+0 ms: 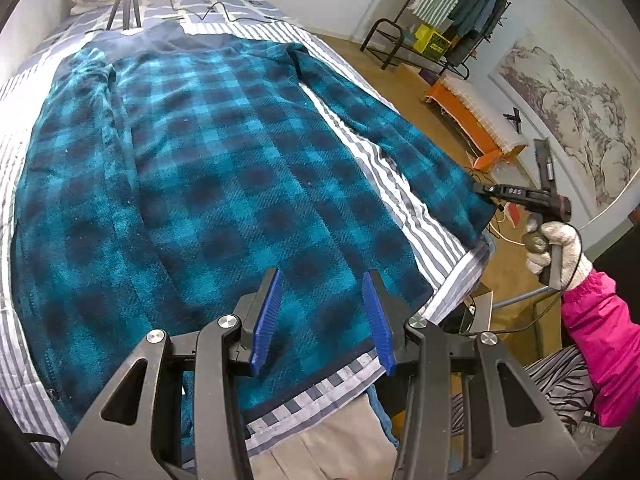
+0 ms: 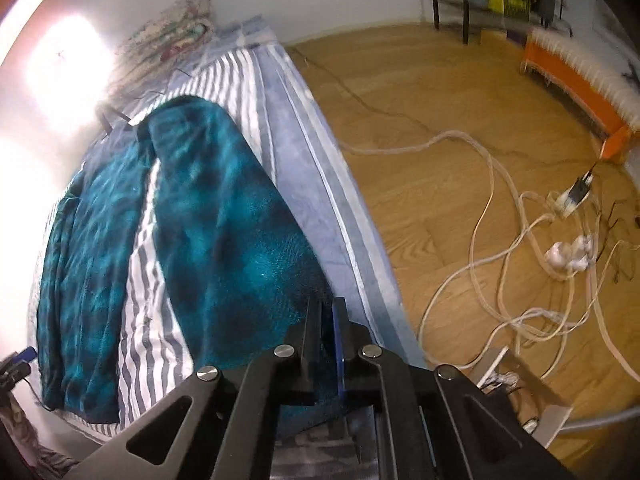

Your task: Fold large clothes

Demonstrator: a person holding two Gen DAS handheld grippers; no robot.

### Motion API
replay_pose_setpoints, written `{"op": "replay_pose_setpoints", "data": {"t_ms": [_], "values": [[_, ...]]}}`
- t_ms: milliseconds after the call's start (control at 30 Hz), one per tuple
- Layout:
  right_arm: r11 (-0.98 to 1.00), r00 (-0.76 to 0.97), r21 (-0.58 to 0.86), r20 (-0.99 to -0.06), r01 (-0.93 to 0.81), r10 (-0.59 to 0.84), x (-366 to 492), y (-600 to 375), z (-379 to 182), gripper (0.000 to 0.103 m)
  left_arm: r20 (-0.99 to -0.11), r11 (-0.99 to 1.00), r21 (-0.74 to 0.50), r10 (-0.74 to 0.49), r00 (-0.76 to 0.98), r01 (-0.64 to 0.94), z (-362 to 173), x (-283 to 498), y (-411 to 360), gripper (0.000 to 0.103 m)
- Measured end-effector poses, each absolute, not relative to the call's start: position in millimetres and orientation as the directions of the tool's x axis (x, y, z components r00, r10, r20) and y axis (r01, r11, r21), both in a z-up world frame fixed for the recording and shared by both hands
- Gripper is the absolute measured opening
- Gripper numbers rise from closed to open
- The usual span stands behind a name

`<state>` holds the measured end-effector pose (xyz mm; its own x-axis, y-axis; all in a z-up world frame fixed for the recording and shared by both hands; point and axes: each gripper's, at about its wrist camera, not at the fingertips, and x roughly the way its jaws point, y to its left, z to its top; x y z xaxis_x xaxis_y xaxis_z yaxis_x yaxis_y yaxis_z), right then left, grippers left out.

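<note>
- A teal checked jacket (image 1: 208,168) lies spread flat on the striped bed (image 1: 424,216); one sleeve (image 2: 224,208) stretches toward the bed's near corner.
- By the far wall, a rack (image 1: 452,36) holds hanging clothes and a yellow box (image 1: 430,40); what the box holds cannot be made out.
- The right wrist view is blurred, and the jacket's far collar is washed out by glare.
- The left gripper (image 1: 324,320) hovers over the hem, blue pads (image 1: 269,316) apart and empty.
- The right gripper (image 2: 325,320), in a gloved hand (image 1: 554,246), points steeply down, clamped on the sleeve's cuff.
</note>
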<state>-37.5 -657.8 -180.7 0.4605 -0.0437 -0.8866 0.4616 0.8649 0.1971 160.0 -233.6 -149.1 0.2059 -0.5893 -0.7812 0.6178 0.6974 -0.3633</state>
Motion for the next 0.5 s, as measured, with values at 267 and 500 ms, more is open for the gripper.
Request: {"op": "replay_pose_setpoints", "data": {"t_ms": [267, 500], "values": [[0.904, 0.6, 0.234, -0.799, 0.359, -0.031, -35.6, -596.3, -115.7, 0.001, -0.763, 0.706, -0.387, -0.606, 0.224, 0.593, -141.2, 163.7, -219.7, 0.042], [0.96, 0.661, 0.245, -0.744, 0.133, 0.098, -16.8, -501.8, -79.3, 0.001, -0.747, 0.725, -0.421, -0.618, 0.244, 0.546, -137.0, 173.4, -200.9, 0.042]]}}
